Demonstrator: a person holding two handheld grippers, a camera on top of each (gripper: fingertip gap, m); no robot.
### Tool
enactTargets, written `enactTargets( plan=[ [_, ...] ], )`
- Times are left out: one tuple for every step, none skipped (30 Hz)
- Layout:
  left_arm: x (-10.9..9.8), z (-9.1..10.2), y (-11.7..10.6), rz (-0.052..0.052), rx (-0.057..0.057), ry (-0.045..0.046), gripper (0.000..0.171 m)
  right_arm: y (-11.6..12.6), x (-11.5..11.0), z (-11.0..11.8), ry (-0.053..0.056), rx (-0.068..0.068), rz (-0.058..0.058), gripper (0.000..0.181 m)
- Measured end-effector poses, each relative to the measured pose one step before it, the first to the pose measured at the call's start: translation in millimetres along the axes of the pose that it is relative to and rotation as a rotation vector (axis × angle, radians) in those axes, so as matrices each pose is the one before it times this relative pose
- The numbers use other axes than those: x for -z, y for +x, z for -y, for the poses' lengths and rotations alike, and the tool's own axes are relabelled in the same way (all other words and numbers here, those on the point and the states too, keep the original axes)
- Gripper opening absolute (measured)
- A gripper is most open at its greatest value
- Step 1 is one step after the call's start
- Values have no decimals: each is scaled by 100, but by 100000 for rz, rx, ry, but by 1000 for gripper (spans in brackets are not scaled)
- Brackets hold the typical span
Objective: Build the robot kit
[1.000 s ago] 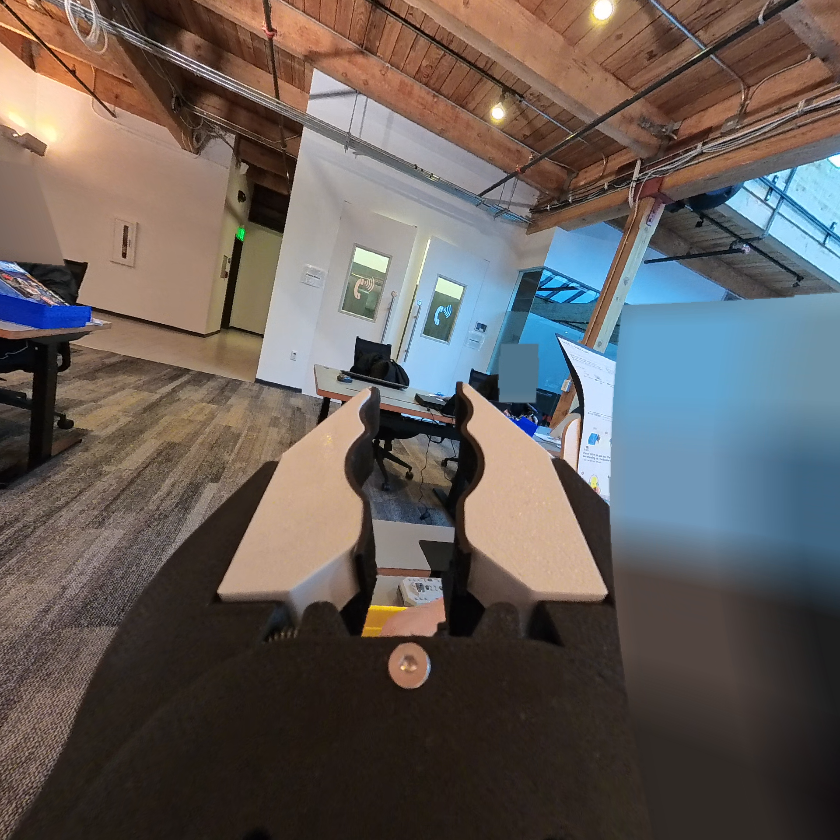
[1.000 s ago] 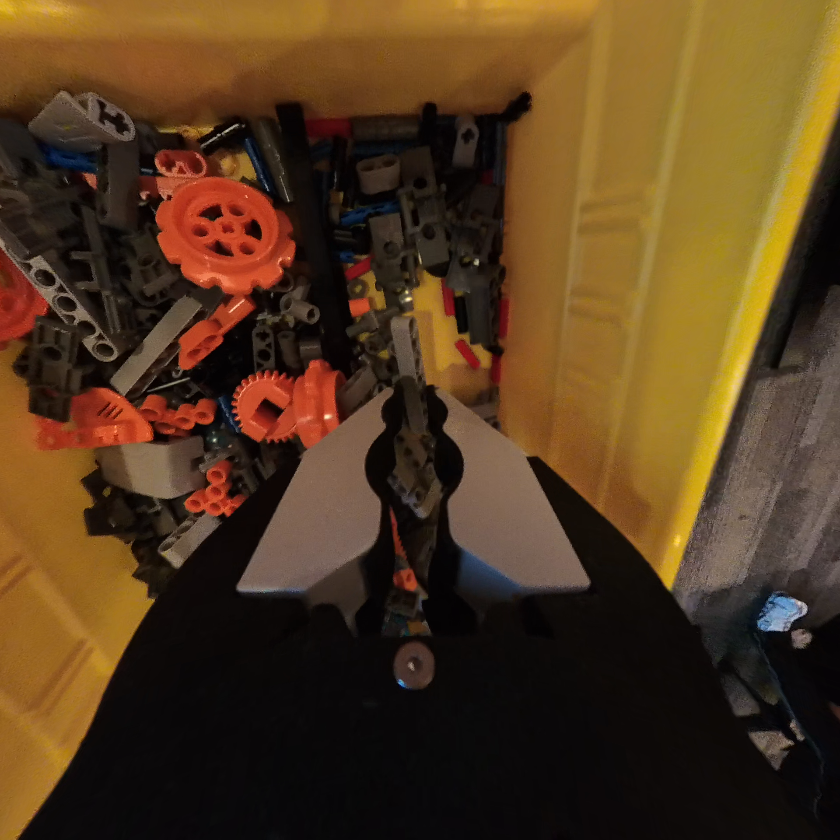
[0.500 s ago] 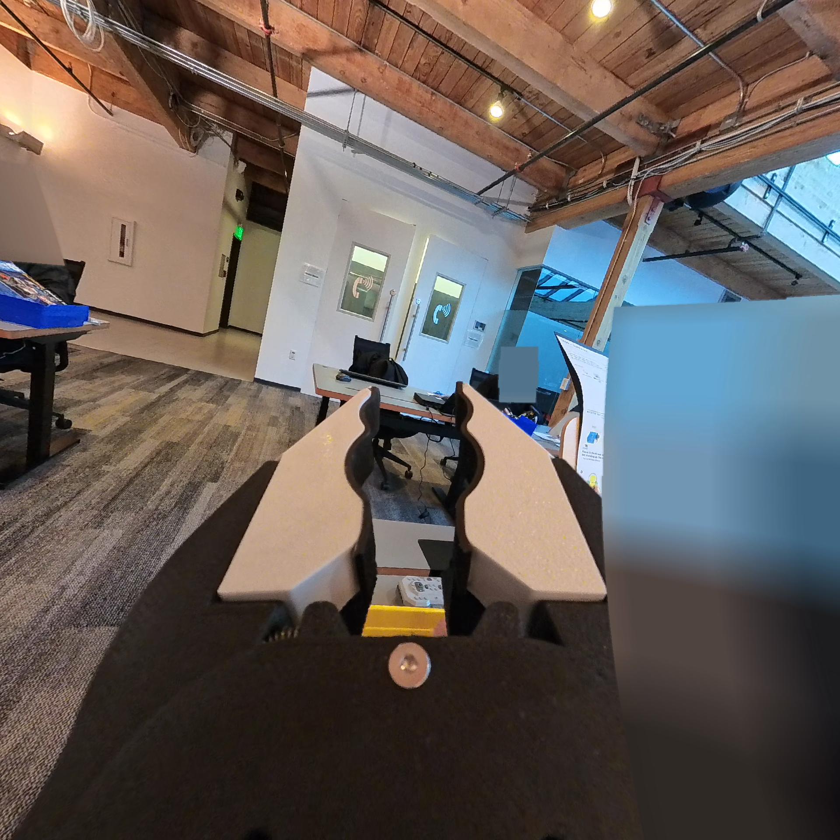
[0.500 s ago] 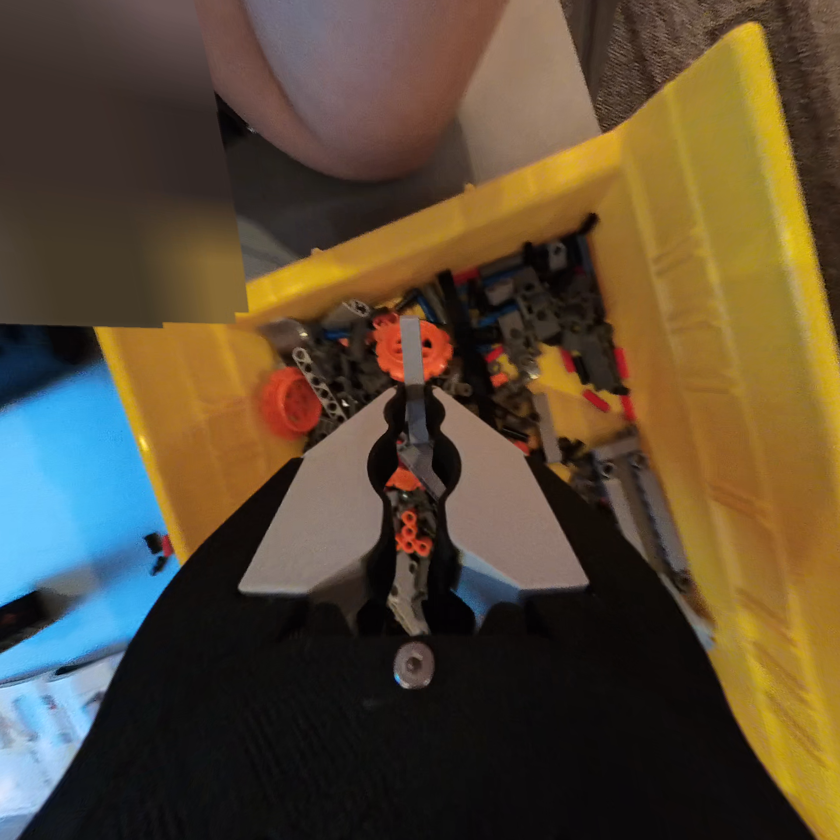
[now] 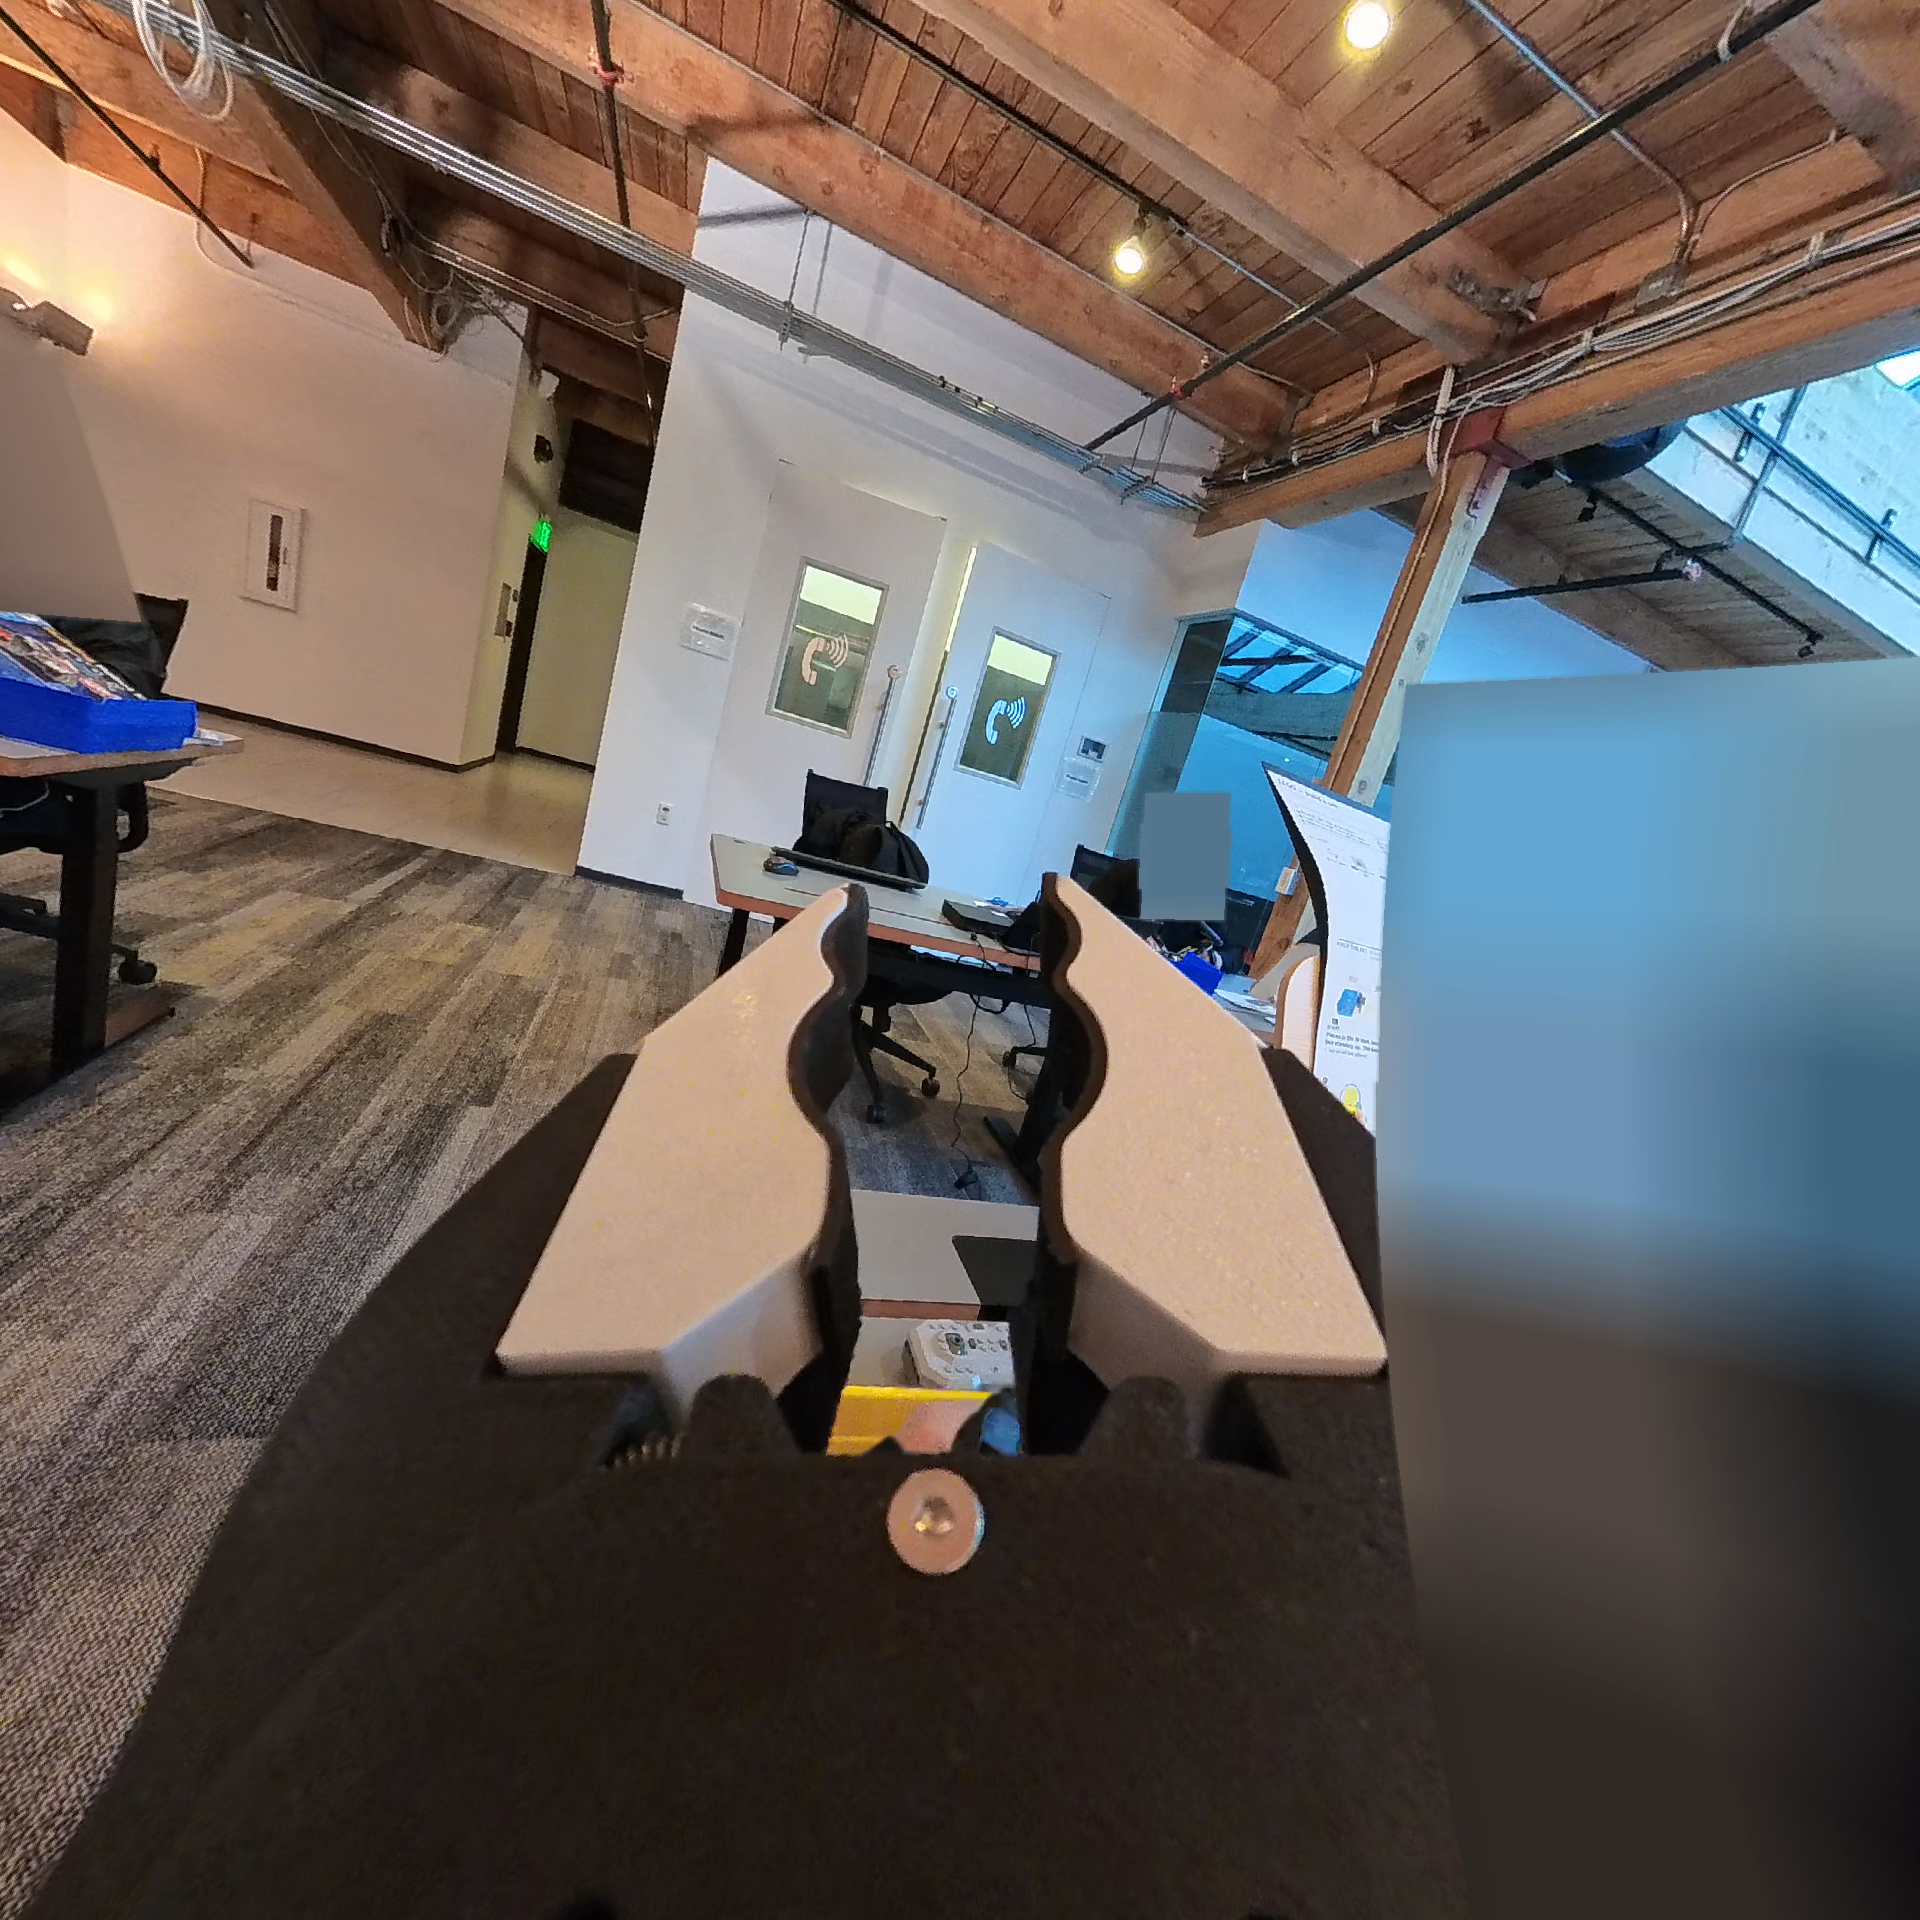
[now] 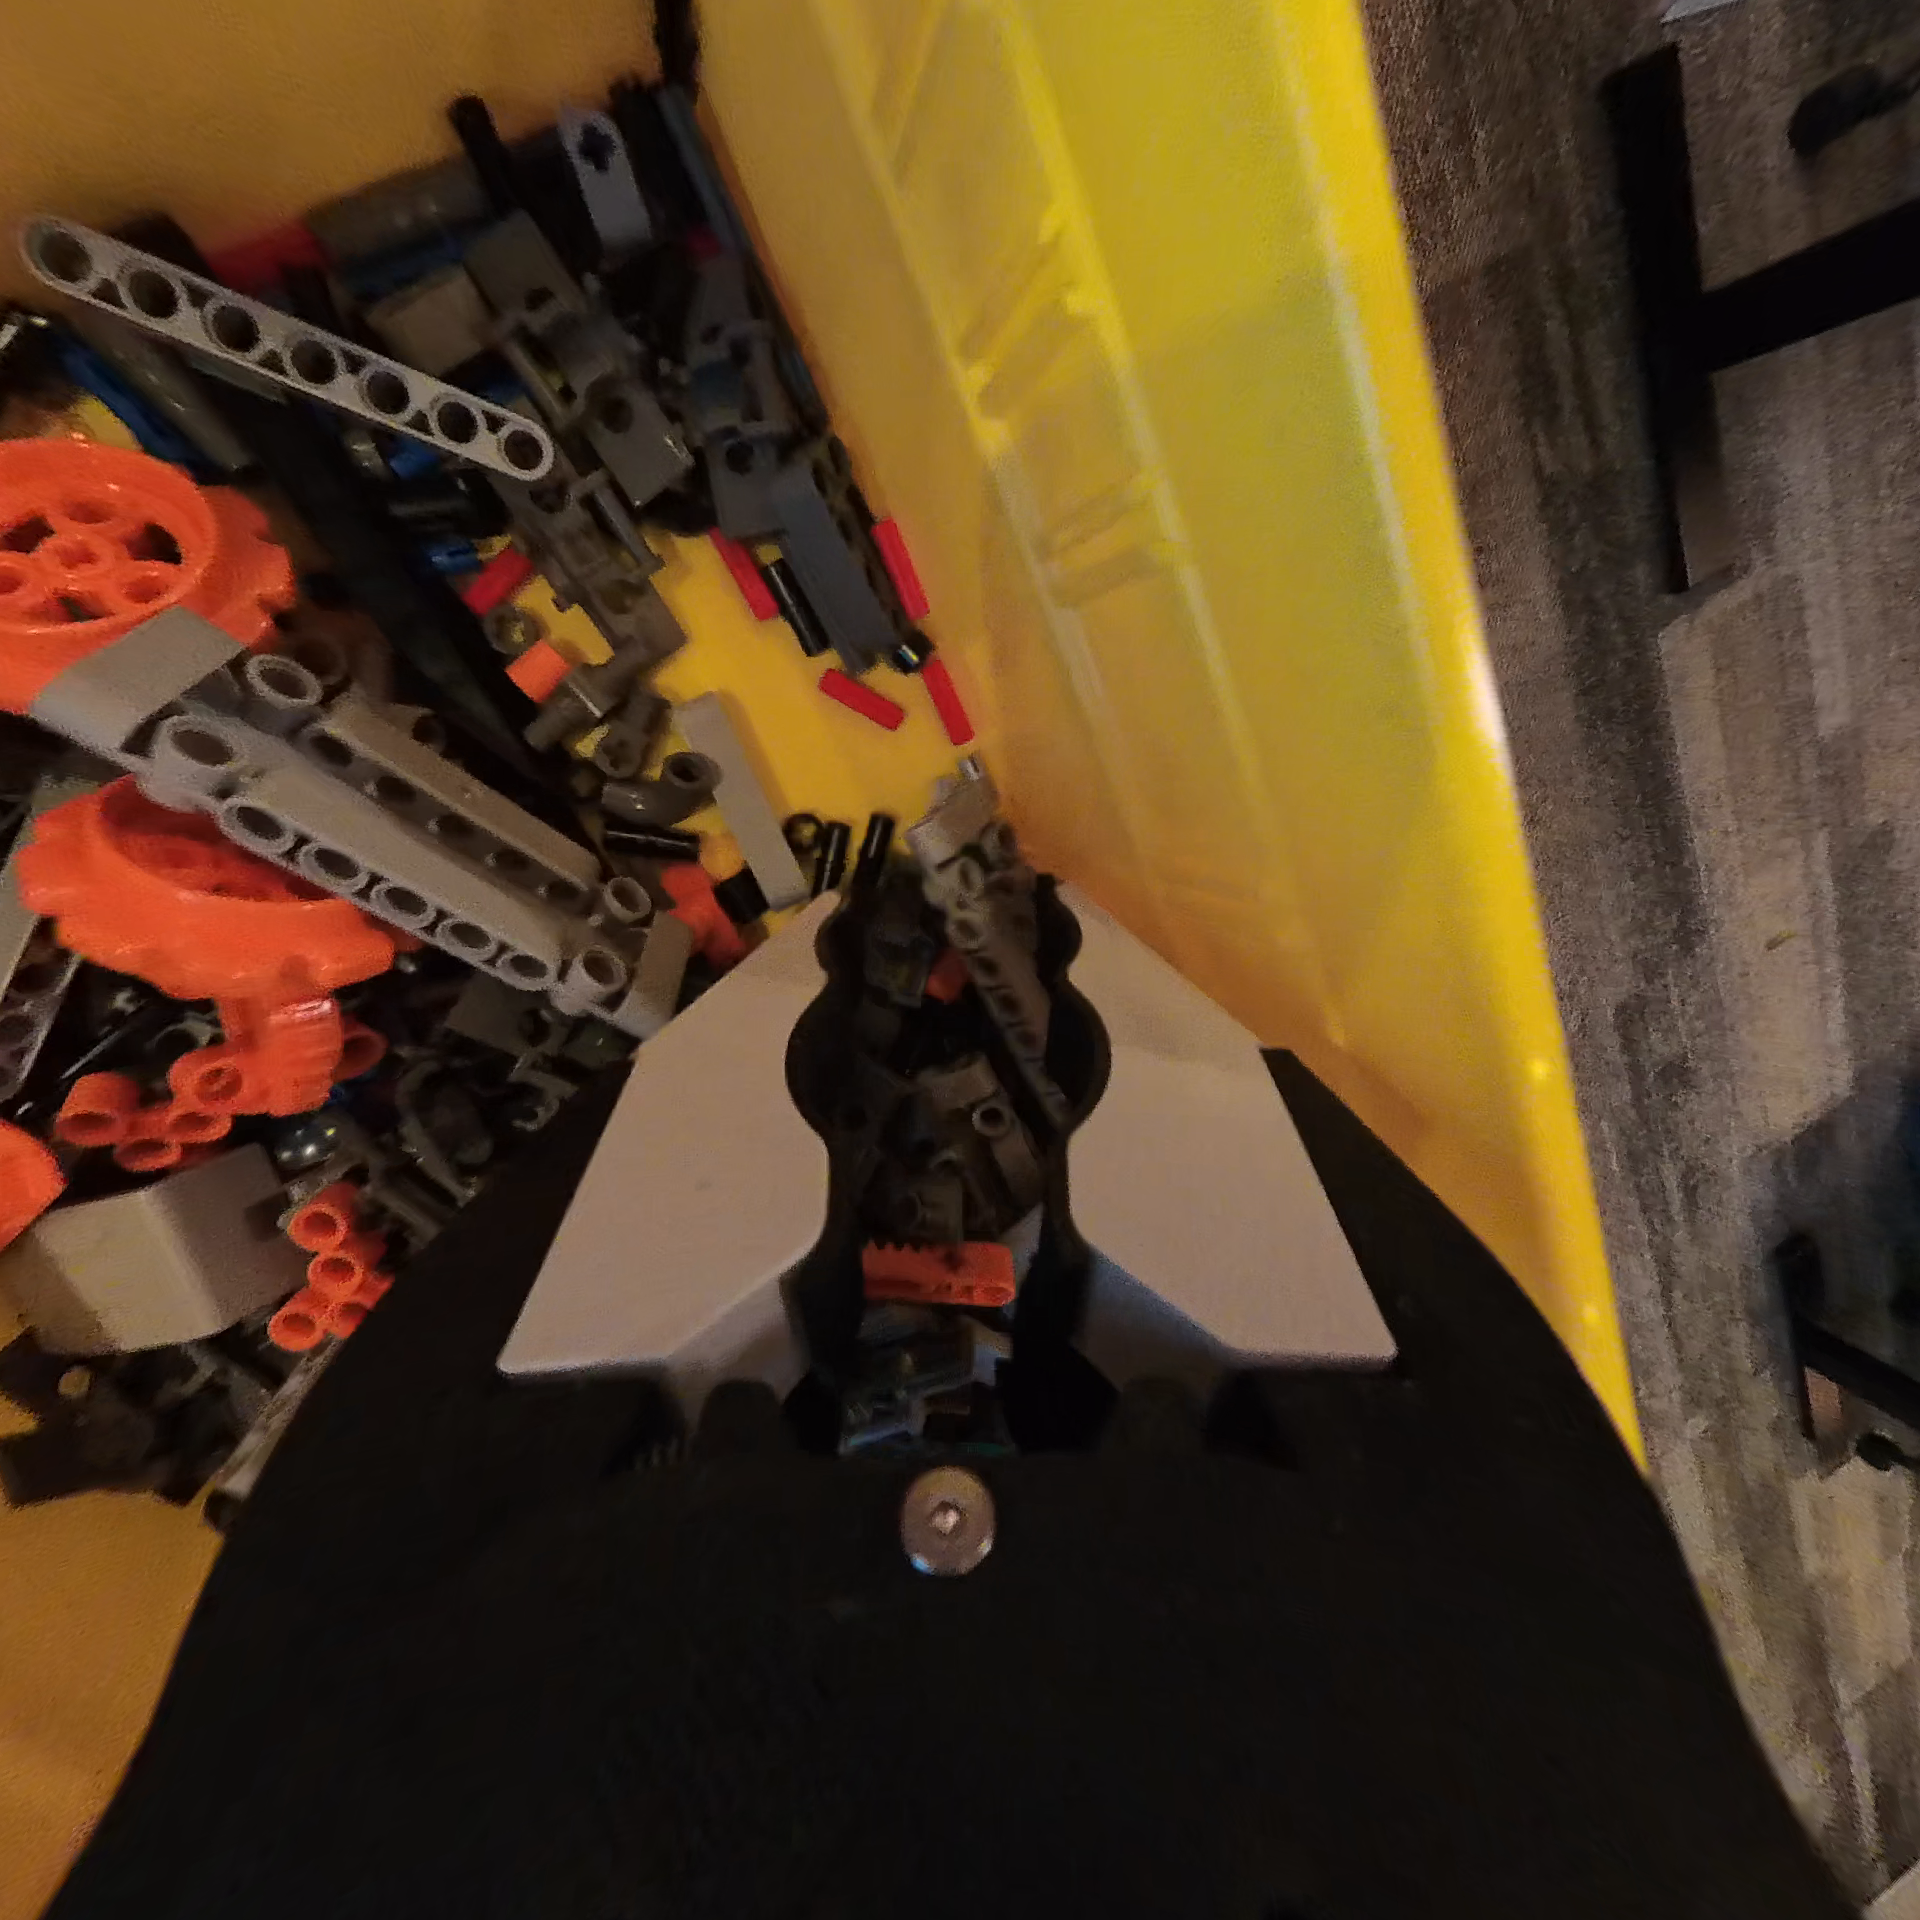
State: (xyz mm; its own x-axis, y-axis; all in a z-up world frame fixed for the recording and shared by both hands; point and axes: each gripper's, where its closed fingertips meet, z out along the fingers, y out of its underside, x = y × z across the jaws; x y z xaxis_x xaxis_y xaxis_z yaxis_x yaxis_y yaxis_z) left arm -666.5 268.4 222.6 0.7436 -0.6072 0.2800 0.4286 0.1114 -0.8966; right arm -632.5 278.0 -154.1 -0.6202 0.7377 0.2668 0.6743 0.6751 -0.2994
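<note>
My right gripper point(image 6: 945, 904) is down inside a yellow bin point(image 6: 1195, 520), close to its right wall. Its jaws stand apart, and a dark grey holed beam point(image 6: 987, 935) lies slanted between them against the right finger. Around it lies a heap of loose building parts: an orange toothed wheel point(image 6: 94, 561), a long light grey beam point(image 6: 291, 353), thick grey beams point(image 6: 395, 831) and small red pins point(image 6: 862, 696). My left gripper point(image 5: 951, 904) is open and empty. It is held up, pointing across an office room. A sliver of the yellow bin point(image 5: 894, 1413) shows between its fingers.
Grey carpet point(image 6: 1714, 831) lies to the right of the bin. In the left wrist view a desk with office chairs point(image 5: 831, 894) stands ahead, a table with a blue tray point(image 5: 94, 717) at the left, and a wooden post point(image 5: 1392, 686) and a white sign board point(image 5: 1340, 935) at the right. There is about 35 cm between the tips of the two grippers. The orange toothed wheel point(image 6: 94, 561) is closer to my right gripper, around 11 cm from its tips; the left tips are 40 cm off.
My right gripper rose out of the bin shut on a grey beam, then came back down near the right wall and its jaws spread apart. My left gripper barely moved.
</note>
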Motion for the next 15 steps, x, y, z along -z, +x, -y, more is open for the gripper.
enactTargets(
  plan=[
    [21, 17, -4, -63, 90, 82, 31, 74, -238, -193, -1117, -1613, -217, 30],
    [26, 23, -2, -38, 80, 121, 30, -90, 40, 12, -97, -1634, 1310, 23],
    [19, 23, 13, -154, 105, 65, 31, -348, 195, -230, -1784, -662, 3018, 22],
    [23, 17, 21, -146, 42, 42, 31, -344, 330, -192, -1280, -291, 2475, 20],
    [28, 21, -3, 19, -16, 128, 31, -327, 462, -57, 16, -309, 1889, 18],
    [18, 23, -26, 51, -5, 131, 31, -365, 498, -67, 198, -945, 1921, 17],
    [2, 4, -24, -29, 128, 17, 31, -388, 491, -113, -242, -1380, 1903, 17],
    [6, -8, -17, -147, 232, -30, 31, -369, 475, -115, -273, -1291, 1424, 17],
    [9, 6, -12, -127, 213, -1, 30, -371, 443, -66, 49, -1146, 1157, 17],
    [12, 20, 0, -39, 78, 137, 30, -383, 432, -22, 434, -995, 954, 17],
    [12, 12, 14, 51, -69, 94, 30, -361, 424, 24, 619, -864, 671, 17],
    [17, 7, 29, 24, -175, -44, 31, -350, 440, 113, 1018, -880, 421, 17],
    [9, 9, 32, 50, -195, -1, 30, -410, 453, 124, 802, -1006, 793, 17],
    [2, 18, 22, 31, -137, 106, 31, -561, 447, 166, 981, -1254, 1604, 17],
    [3, -9, -10, 48, -3, 2, 31, -517, 439, 242, 1457, -1264, 1136, 17]
  ],
)
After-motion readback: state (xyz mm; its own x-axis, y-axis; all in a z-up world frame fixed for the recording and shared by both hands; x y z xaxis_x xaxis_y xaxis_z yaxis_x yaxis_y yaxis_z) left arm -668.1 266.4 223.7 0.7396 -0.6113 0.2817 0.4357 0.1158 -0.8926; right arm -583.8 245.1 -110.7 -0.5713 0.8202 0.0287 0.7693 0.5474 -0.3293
